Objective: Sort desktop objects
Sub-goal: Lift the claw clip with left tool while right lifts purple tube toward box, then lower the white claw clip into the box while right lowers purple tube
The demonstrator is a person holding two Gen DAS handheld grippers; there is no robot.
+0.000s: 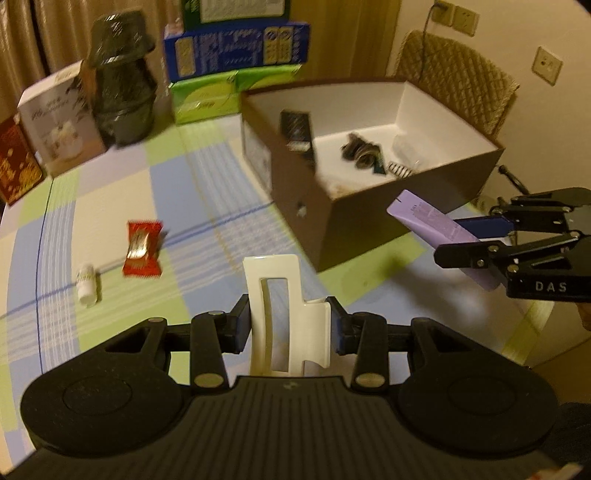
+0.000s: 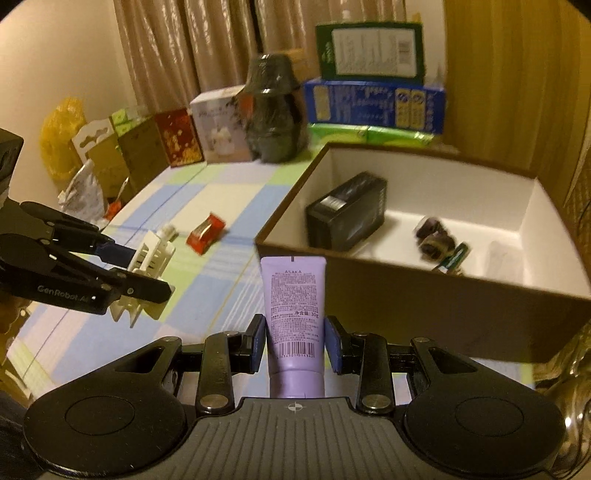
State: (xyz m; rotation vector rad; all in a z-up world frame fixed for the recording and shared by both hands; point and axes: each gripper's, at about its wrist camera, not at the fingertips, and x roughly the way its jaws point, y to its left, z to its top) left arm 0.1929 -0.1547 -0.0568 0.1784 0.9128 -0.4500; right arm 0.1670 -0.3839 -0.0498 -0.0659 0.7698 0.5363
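Yellow bag [image 2: 61,136] only rightward view

Beige curtains [image 2: 177,48]; cream wall [image 1: 517,33]; quilted chair [image 1: 458,74]; checked tablecloth [image 1: 110,206]

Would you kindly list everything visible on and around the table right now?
White plastic hair claw: one, in left gripper.
Lilac squeeze tube: one, in right gripper.
Brown cardboard box: one, white inside, table right; holds black carton and small items.
Red snack packet: one, on checked tablecloth.
Small white bottle: one, lying beside packet.
Stacked cartons: green, blue, at back.
Left gripper: black, shut.
Right gripper: black, shut.
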